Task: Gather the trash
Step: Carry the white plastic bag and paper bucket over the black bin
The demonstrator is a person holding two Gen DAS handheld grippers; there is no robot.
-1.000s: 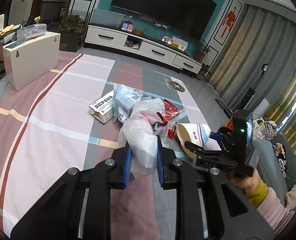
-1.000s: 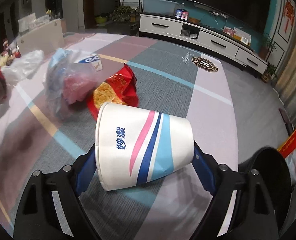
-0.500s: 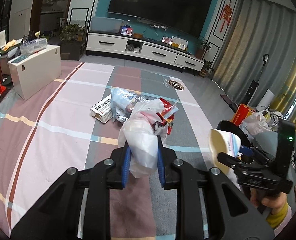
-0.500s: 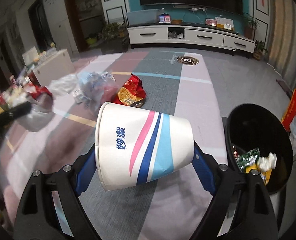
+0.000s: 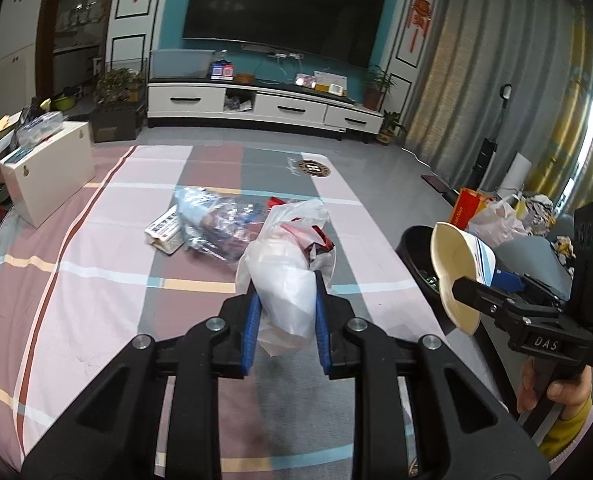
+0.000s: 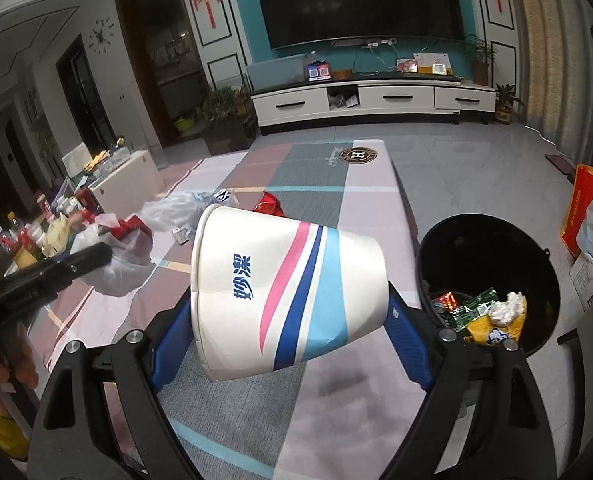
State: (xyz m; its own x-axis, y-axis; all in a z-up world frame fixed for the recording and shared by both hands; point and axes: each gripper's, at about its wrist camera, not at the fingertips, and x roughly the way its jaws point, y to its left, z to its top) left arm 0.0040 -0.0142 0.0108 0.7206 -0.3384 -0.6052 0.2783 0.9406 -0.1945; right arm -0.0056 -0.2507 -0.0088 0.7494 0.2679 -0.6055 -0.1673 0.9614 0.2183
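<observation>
The paper bucket [image 6: 288,296] sits between the right gripper's [image 6: 290,332] pads, above the mat [image 6: 336,420], left of the bin [image 6: 428,248]. Wrappers [image 6: 480,316] lie in the bin. Behind the bucket, loose trash [image 5: 216,224] lies on the mat, possibly touching a small box [image 5: 162,232].

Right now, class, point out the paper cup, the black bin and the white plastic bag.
Paper cup [image 6: 288,296]: right wrist view, on its striped side.
Black bin [image 6: 476,226]: right wrist view, on its far inner wall.
White plastic bag [image 5: 286,280]: left wrist view, on its bulging middle.
</observation>
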